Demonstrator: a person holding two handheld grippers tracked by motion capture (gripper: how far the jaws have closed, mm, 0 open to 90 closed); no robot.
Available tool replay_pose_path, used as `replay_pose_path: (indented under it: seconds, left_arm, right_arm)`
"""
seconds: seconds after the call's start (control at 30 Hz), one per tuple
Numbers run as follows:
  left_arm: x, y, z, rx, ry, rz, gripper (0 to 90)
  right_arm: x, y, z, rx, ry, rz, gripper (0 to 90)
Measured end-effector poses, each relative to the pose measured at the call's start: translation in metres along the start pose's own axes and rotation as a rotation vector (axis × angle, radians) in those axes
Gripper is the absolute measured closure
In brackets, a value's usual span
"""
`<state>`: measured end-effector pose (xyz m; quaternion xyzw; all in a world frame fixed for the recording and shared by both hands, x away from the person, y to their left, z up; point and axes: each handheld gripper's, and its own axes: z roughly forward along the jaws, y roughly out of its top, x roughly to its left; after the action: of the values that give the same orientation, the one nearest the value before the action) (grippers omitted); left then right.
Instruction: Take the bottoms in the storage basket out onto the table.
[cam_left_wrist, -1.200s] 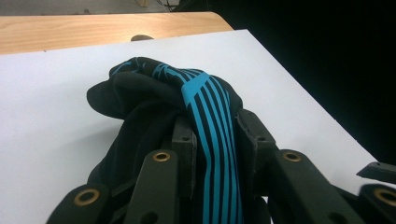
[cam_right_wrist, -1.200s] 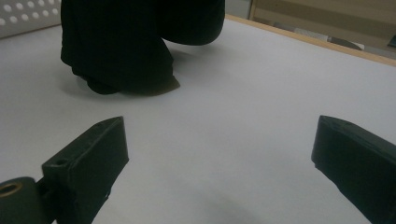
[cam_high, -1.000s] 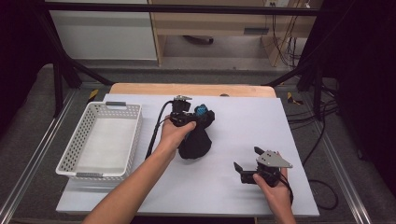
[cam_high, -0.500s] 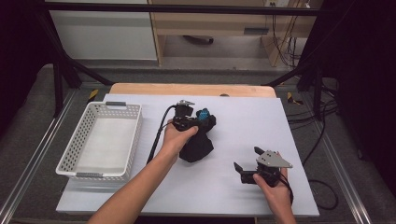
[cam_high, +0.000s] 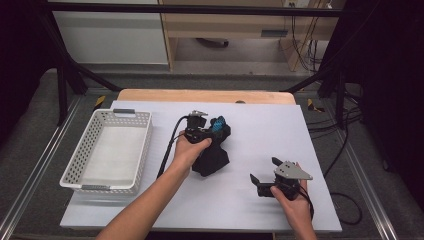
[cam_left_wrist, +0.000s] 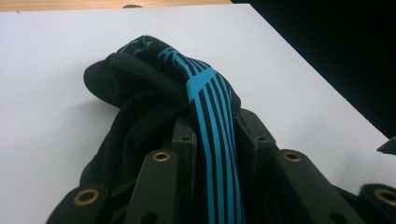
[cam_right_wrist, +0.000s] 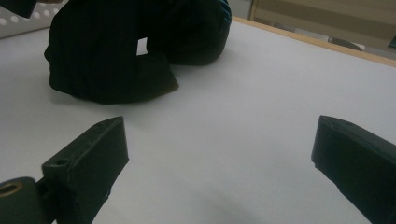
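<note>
Cloth (cam_high: 212, 152), black with blue stripes, sits bunched at centre frame in the high view, on the white bench (cam_high: 260, 125), right of the basket (cam_high: 107, 150). Left claw (cam_high: 207, 131) is clenched on the striped fold; the left gripper view shows the blue band (cam_left_wrist: 215, 140) pinched between both jaws, rest of the cloth heaped ahead. Right claw (cam_high: 264, 172) is released, jaws wide, low on the bench at lower right, well apart from the cloth and aimed toward it. Likely step: lift the cloth clear. My read: grip looks solid but only one fold is caught, so raise slow and straight, let the bulk unroll, and bring the right claw onto a loose edge if it sags.
</note>
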<state>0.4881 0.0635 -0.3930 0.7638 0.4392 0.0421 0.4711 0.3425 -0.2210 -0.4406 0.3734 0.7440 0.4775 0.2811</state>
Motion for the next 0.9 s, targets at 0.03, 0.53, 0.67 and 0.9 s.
replay_pose_path:
  seconds: [0.03, 0.53, 0.67, 0.9]
  left_arm:
    - [0.000, -0.001, 0.001, 0.008, -0.002, 0.007, 71.2]
    - [-0.010, -0.023, 0.011, 0.035, -0.029, 0.034, 71.1]
    - [-0.014, -0.028, 0.017, 0.044, -0.039, 0.038, 71.1]
    - [-0.014, -0.037, 0.023, 0.046, -0.048, 0.017, 71.0]
  right_arm:
    - [0.000, 0.000, 0.000, -0.001, 0.000, 0.001, 4.1]
    - [-0.001, 0.000, 0.000, 0.002, -0.001, -0.001, 4.1]
    - [0.000, 0.000, 0.000, 0.001, 0.000, -0.003, 4.1]
    - [-0.001, 0.000, 0.000, 0.001, -0.001, -0.002, 4.1]
